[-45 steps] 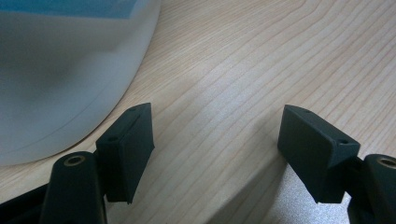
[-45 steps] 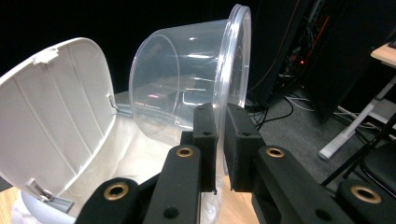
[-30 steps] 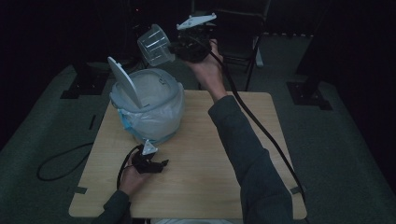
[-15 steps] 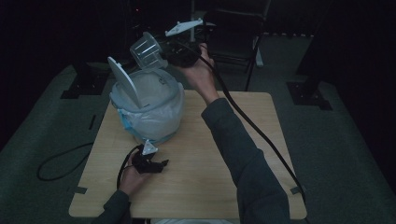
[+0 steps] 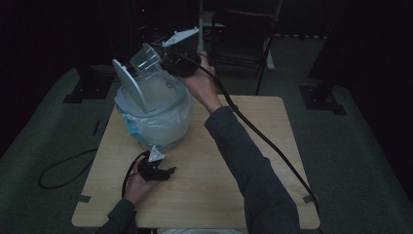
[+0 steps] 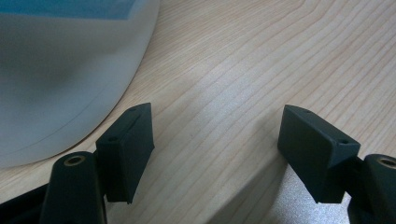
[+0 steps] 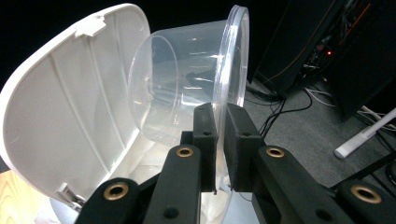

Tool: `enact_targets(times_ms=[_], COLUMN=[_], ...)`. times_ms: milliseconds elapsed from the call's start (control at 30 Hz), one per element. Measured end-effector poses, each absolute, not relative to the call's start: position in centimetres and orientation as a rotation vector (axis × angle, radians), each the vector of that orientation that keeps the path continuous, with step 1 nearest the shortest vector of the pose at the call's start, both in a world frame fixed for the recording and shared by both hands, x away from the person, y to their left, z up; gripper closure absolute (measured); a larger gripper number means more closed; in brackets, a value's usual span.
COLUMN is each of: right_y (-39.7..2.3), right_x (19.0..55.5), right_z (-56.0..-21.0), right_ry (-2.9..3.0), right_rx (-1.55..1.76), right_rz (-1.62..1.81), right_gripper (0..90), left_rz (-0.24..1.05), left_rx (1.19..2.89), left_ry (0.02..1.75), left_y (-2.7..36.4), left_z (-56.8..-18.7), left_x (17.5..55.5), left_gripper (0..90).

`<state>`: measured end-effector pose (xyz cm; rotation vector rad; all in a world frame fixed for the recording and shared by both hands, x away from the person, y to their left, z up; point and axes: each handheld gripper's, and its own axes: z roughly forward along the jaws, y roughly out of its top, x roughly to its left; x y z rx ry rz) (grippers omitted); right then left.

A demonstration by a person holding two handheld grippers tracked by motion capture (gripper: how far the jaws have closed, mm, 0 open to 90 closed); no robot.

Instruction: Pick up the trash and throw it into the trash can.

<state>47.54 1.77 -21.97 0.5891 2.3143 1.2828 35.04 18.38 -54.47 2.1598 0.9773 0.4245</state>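
Clear plastic tub (image 7: pixel 187 79) is held tipped on its side above the open mouth of the white bin (image 5: pixel 156 122), at the far left of the table (image 5: pixel 234 161). The bin's lid (image 5: pixel 127 87) stands up on the left, just beside the tub. A pale liner bag drapes over the bin's rim.

Right gripper (image 7: pixel 219 149): jaws closed on the tub's wall just below the rim, one pad inside, one outside. Nothing seen inside the tub.

Left gripper (image 6: pixel 215 149): jaws wide apart, nothing between them, resting low on the near table just beside the bin's base.

Handling judgement: the tub looks thin-walled and light, so weight is no concern. The wall probably flexes under a pinch, and the smooth plastic looks slippery. The rolled rim is likely the stiffest part and gives the pads a lip to catch on, so the present hold at the rim seems best. Squeezing mid-wall could buckle it or let it pop free.
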Motion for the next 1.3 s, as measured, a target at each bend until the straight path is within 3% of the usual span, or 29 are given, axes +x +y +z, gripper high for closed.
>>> enact_targets(times_ms=[700, 767, 1300], right_y=[2.9, 2.9, 2.2], right_x=[47.4, 47.6, 47.2], right_z=[-23.1, -23.2, -22.4], right_ry=[2.362, 2.366, 2.329], right_rx=[0.593, 0.605, 0.610], right_rz=[1.265, 1.295, 1.296], right_gripper=[82.6, 66.4, 53.1], left_rz=[0.425, 0.425, 0.424], left_rx=[2.161, 2.160, 2.161], left_ry=[0.976, 0.977, 0.976], left_y=[18.4, 18.4, 18.4], left_z=[-54.5, -54.5, -54.5], left_x=[35.1, 35.1, 35.1], left_gripper=[27.7, 27.7, 27.7])
